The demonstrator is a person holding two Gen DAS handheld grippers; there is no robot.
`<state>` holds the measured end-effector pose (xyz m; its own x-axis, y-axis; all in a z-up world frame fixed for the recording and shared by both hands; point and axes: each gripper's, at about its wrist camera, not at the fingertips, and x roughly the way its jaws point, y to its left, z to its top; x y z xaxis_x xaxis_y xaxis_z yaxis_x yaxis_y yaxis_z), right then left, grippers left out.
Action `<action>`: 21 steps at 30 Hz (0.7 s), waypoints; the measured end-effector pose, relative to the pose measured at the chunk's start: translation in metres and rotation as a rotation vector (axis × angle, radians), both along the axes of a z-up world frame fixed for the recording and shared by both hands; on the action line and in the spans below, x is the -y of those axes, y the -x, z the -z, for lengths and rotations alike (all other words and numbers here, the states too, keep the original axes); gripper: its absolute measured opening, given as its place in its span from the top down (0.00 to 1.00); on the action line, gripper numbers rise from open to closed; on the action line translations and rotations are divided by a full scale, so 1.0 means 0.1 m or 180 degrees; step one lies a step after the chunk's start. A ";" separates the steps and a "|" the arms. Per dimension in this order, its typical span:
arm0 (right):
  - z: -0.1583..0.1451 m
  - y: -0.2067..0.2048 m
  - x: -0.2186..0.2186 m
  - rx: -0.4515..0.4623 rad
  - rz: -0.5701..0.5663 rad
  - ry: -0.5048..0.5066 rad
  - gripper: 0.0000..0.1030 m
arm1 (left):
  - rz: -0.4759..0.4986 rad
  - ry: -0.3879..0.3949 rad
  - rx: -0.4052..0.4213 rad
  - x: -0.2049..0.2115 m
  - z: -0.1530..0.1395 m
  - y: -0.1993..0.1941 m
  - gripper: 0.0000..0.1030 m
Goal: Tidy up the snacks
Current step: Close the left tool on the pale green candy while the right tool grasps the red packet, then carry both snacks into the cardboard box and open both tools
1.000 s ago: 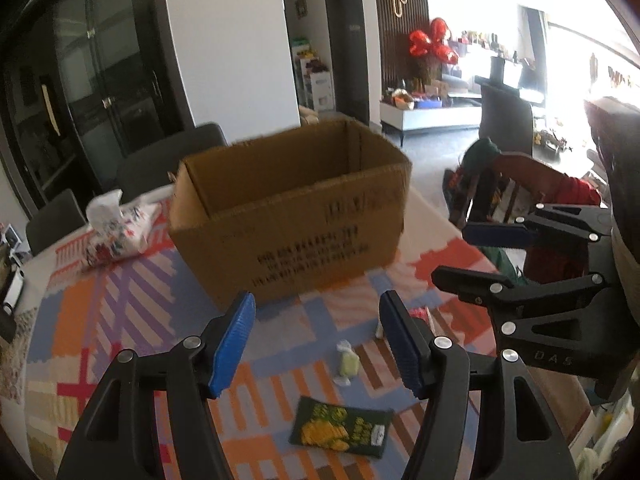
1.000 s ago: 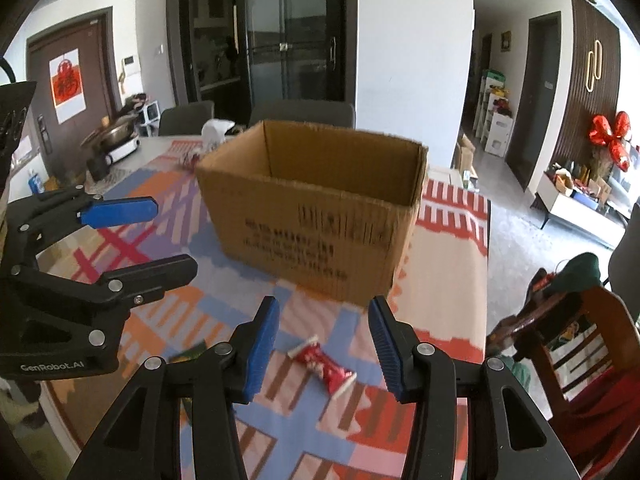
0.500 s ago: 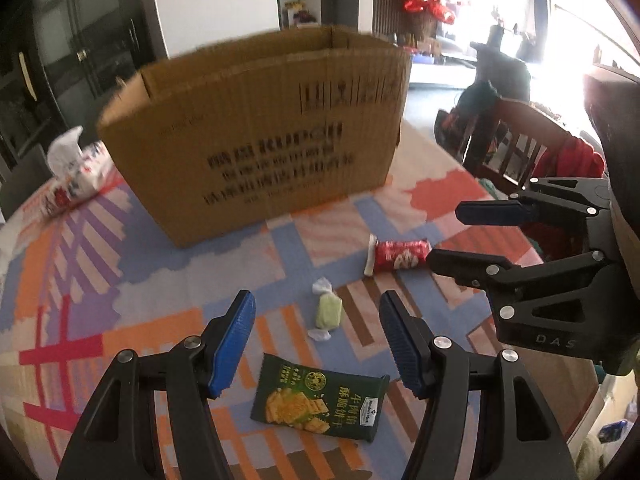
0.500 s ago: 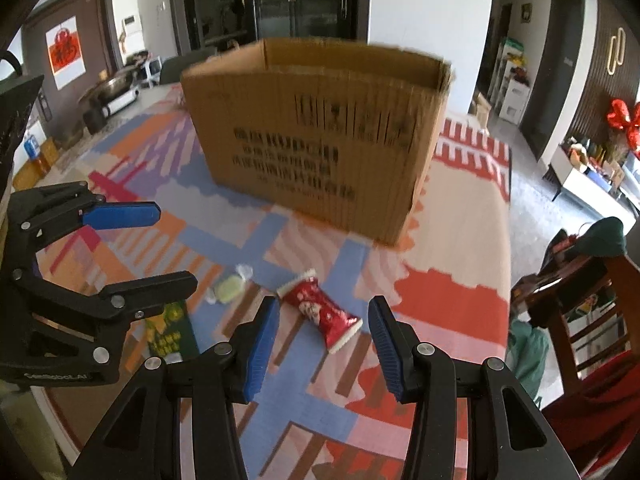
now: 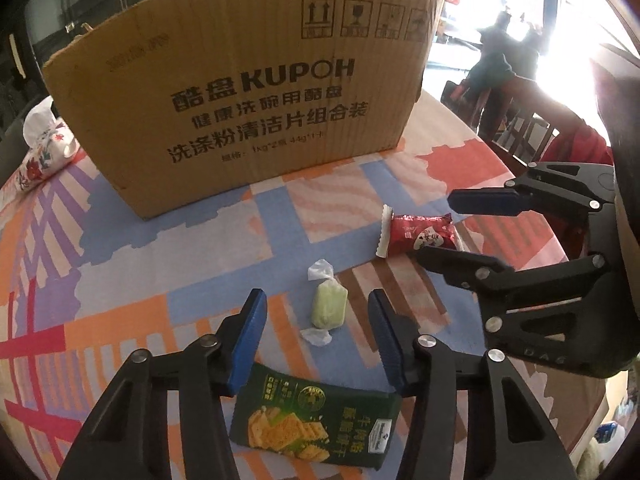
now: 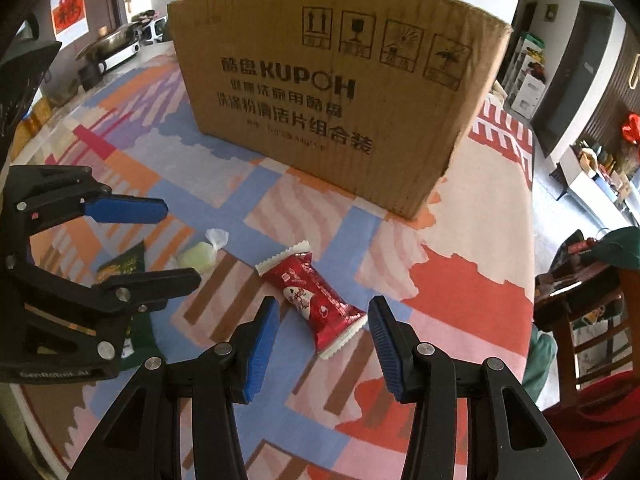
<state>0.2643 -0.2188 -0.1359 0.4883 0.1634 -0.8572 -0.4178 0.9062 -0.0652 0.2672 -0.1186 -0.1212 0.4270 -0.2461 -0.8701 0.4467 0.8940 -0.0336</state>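
A brown cardboard box [image 5: 256, 92] stands on the patterned tablecloth [image 5: 120, 248]; it also shows in the right wrist view [image 6: 340, 96]. My left gripper [image 5: 318, 340] is open, low over a pale green wrapped candy [image 5: 329, 307] that lies between its fingertips. A dark green cracker packet [image 5: 316, 420] lies just below it. My right gripper [image 6: 322, 342] is open around a red snack packet [image 6: 316, 300], also seen in the left wrist view [image 5: 420, 234]. The candy [image 6: 198, 258] and the green packet [image 6: 124, 266] show in the right wrist view too.
A floral tissue pack [image 5: 44, 148] lies left of the box. A wooden chair with red cloth [image 6: 588, 300] stands beyond the table's right edge. A pot and an appliance [image 6: 116, 46] sit at the far left end of the table.
Both grippers have moved down and forward toward the tabletop. The candy now sits between the left fingers and the red packet between the right fingers. Both jaws stay open.
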 end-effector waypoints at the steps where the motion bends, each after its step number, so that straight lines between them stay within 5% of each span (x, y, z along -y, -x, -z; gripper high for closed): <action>1: 0.01 -0.01 -0.02 0.0003 -0.0013 0.0020 0.54 | 0.0006 -0.0008 -0.0009 0.01 0.01 -0.01 0.52; 14: 0.09 -0.13 -0.10 -0.0078 -0.0011 -0.0031 0.55 | -0.0044 0.0067 -0.0161 0.01 0.13 -0.10 0.70; 18: 0.11 -0.14 -0.09 -0.0133 0.0052 -0.0148 0.75 | -0.0048 0.0088 -0.0155 -0.01 0.15 -0.10 0.81; 21: 0.11 -0.13 -0.07 -0.0147 0.0147 -0.0277 0.77 | -0.0073 0.0155 -0.0166 -0.06 0.14 -0.10 0.82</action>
<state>0.2773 -0.2114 -0.1465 0.4572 0.2165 -0.8626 -0.3764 0.9259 0.0329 0.2769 -0.1128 -0.1351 0.3875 -0.2795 -0.8785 0.4227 0.9007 -0.1001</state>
